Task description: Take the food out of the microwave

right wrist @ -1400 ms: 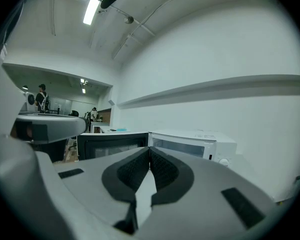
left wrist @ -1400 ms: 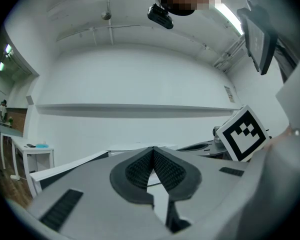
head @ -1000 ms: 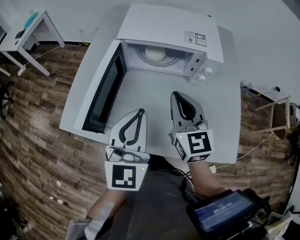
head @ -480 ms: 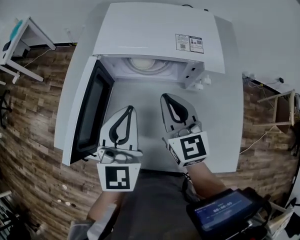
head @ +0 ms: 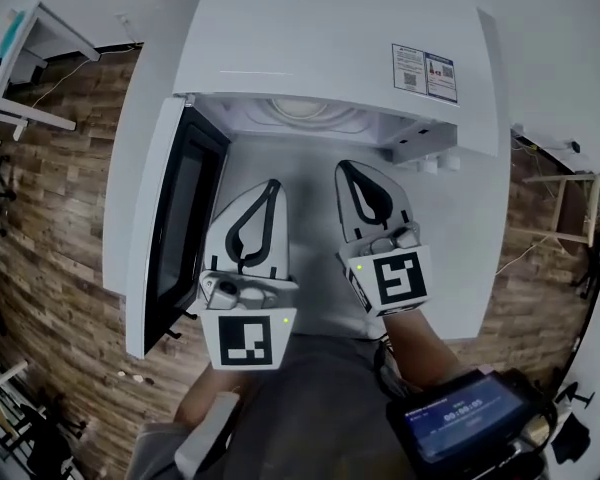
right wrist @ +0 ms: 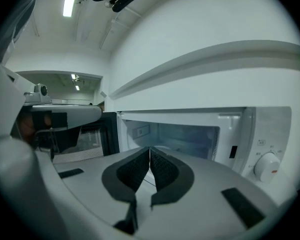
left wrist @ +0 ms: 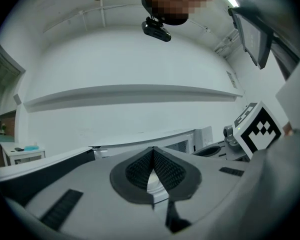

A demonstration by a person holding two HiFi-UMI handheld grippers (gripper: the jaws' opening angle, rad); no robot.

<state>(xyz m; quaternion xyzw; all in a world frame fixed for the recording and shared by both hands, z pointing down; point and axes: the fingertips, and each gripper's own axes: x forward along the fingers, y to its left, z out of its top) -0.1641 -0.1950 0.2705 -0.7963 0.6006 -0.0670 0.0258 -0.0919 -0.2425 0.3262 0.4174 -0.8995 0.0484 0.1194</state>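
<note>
Obs: microwave (head: 320, 38) on the worktop (head: 460, 258), door (head: 175, 228) swung fully out to the left. The food (head: 298, 109) is inside the cavity. Only a pale round edge shows under the microwave's top, so I cannot separate the food from its dish.

Risks from here:
- Both sets of jaws are pressed together. Pushed in like this, they would shove the dish toward the back wall rather than take it. They must open before entry.
- The left gripper (head: 272, 184) is just beside the inner face of the door. Drifting left would knock or swing the door.
- The right gripper (head: 346, 166) lines up near the right side of the opening. The knobs (head: 435, 163) are close on that side and could be bumped.
- The cavity looks tight for two grippers. A one-sided lift could tilt the dish and spill the food.

Gripper state: in the left gripper view the jaws meet at the tips with nothing between them. The right gripper view shows the same, aimed into the open cavity (right wrist: 190, 136). Both hover over the worktop, short of the opening, touching nothing.
</note>
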